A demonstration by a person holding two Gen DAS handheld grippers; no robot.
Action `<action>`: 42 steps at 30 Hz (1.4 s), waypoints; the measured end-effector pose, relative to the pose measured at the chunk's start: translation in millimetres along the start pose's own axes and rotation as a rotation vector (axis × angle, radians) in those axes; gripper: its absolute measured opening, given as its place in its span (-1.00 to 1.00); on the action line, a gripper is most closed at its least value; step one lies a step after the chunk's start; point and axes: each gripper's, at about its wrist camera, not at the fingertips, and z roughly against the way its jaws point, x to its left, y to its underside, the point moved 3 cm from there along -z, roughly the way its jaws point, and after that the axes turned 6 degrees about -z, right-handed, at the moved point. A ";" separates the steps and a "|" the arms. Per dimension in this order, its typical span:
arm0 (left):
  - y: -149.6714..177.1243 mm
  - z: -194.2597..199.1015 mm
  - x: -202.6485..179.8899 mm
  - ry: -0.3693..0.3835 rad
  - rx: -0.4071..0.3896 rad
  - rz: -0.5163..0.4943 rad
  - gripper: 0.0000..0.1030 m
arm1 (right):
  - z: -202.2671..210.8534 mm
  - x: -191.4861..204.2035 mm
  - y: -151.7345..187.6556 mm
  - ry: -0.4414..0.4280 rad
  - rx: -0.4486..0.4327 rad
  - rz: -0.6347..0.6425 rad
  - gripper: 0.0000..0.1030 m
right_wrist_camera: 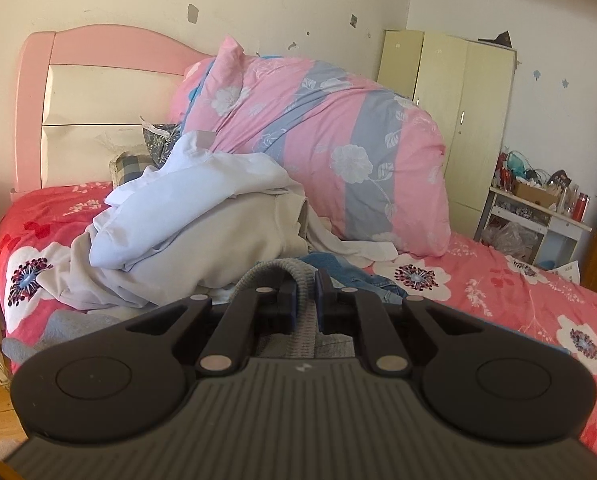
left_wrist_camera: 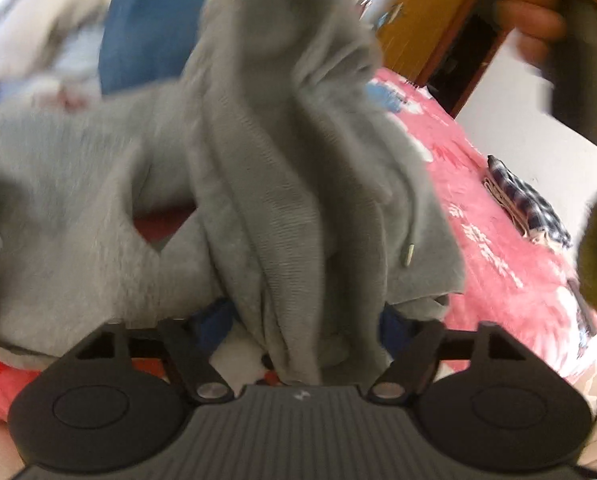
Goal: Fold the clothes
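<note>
My right gripper [right_wrist_camera: 306, 298] pinches the ribbed hem of the grey hoodie [left_wrist_camera: 282, 168]; my left gripper [left_wrist_camera: 298, 344] seems clamped on bunched cloth, fingertips hidden. It hangs above the bed [right_wrist_camera: 498, 292], soft, limp, thick; hems grip best.

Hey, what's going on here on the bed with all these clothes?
A person is working on laundry with a handheld gripper in each hand. The left gripper and the right gripper are each shut on part of a grey hoodie, held up over the pink floral bed. A pile of unfolded clothes waits behind.
</note>
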 end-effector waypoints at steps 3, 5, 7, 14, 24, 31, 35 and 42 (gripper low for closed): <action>-2.3 -4.6 5.5 0.017 0.026 0.006 -0.27 | 7.4 -8.3 -0.3 0.006 -0.013 -0.002 -0.84; -3.3 -5.9 7.2 0.024 0.035 -0.003 -0.65 | 12.0 -17.1 0.7 0.012 -0.016 -0.011 -0.84; -3.7 -4.5 5.9 0.020 0.032 -0.007 -0.71 | 15.1 -26.2 3.8 0.028 -0.016 -0.014 -0.84; -6.4 37.5 -12.1 0.148 -0.079 0.064 -0.75 | 44.1 -80.7 16.6 0.161 -0.059 -0.035 -0.85; -87.8 69.3 -148.7 0.478 -0.166 -0.040 -0.77 | 117.0 -236.3 17.5 0.390 -0.149 -0.190 -0.86; -135.6 55.3 -333.8 0.830 -0.181 -0.210 -0.77 | 272.3 -352.0 -20.6 0.626 -0.369 -0.285 -0.87; -148.6 66.7 -396.7 1.019 -0.204 -0.246 -0.77 | 391.0 -394.8 -50.8 0.807 -0.487 -0.253 -0.87; -147.5 79.5 -424.2 1.152 -0.233 -0.237 -0.77 | 501.2 -386.7 -107.6 1.022 -0.577 -0.078 -0.86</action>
